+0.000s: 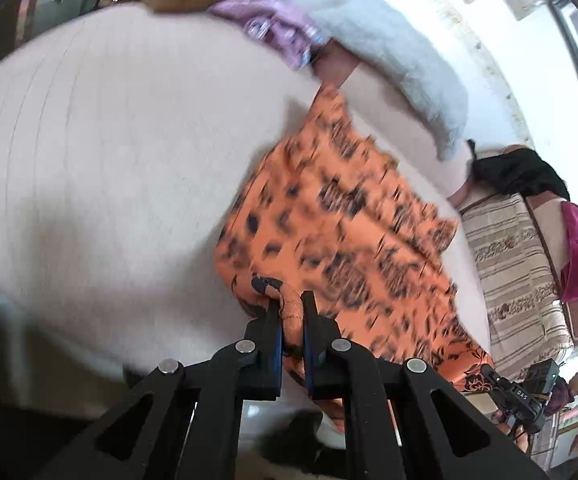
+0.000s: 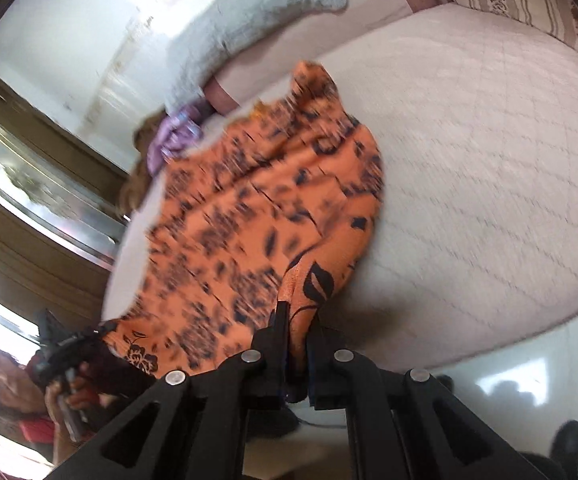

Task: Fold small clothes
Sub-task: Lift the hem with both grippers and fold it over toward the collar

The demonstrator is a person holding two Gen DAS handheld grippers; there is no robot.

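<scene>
Left wrist view: left gripper (image 1: pixel 291 300) clamped on a bunched edge of the orange patterned garment (image 1: pixel 341 216), cloth pinched between the blue pads. Rest of the garment draped back across the pale bed cover (image 1: pixel 109 140), near the grey pillow (image 1: pixel 401 64) and a purple item (image 1: pixel 273 36). Right gripper (image 1: pixel 517 400) seen at lower right, at the garment's other near corner.

Right wrist view: right gripper (image 2: pixel 297 316) closed on another corner of the garment (image 2: pixel 257 208), fabric held between the jaws. Far end resting on the bed cover (image 2: pixel 489 168).

Likely risks: thin fabric slipping from either pinch; uneven pulling skewing the fold; trailing hem dragging into the purple item (image 2: pixel 173 140).
</scene>
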